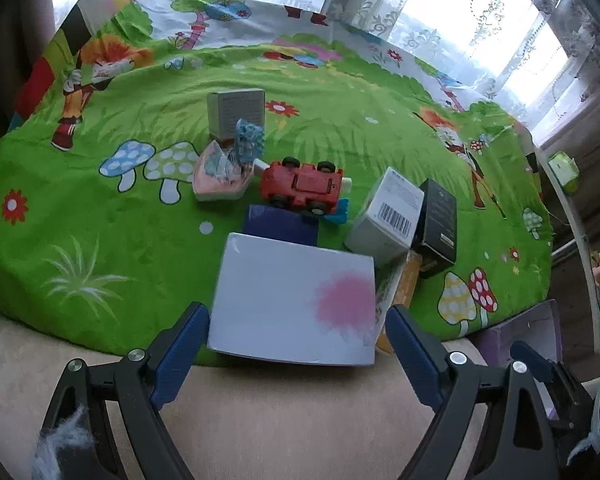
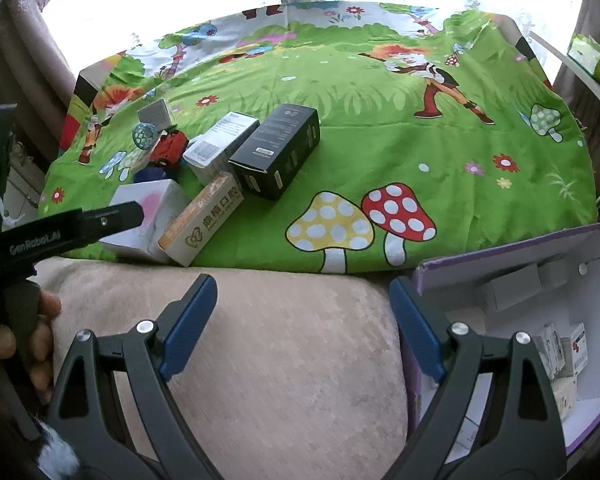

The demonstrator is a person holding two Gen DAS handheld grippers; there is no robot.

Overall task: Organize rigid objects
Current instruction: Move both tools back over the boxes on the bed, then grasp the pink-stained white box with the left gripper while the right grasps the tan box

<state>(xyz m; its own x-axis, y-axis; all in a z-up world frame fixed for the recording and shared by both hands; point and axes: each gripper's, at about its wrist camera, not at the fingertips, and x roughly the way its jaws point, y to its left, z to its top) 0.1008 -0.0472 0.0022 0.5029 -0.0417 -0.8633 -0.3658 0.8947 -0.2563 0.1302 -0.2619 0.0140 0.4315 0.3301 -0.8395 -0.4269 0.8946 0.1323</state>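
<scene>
While I held both tools low over the beige cushion [image 2: 260,340], my left claw [image 1: 296,320] stood with its jaws spread wide, the blue pads [image 1: 180,350] flanking but not touching a white box with a pink blot [image 1: 284,304]. That box lay at the near edge of the green cartoon bedsheet [image 1: 340,120]. Behind it I noted a dark blue box [image 1: 280,226], then a red toy car [image 1: 302,188] lying on its roof, wheels up. Left of the car sat a pink toy boat [image 1: 220,180] with a blue mesh piece [image 1: 249,138], and a grey box [image 1: 236,114] stood beyond. To the right lay a white barcoded box [image 1: 388,216], just beside a black box [image 1: 438,220], with an orange box [image 2: 202,224] in front of them, against the white one.

My right claw [image 2: 302,324] was likewise spread apart, holding nothing, over the cushion. A purple-edged open carton [image 2: 512,252] lay at its right, containing several small packets [image 2: 556,352].
</scene>
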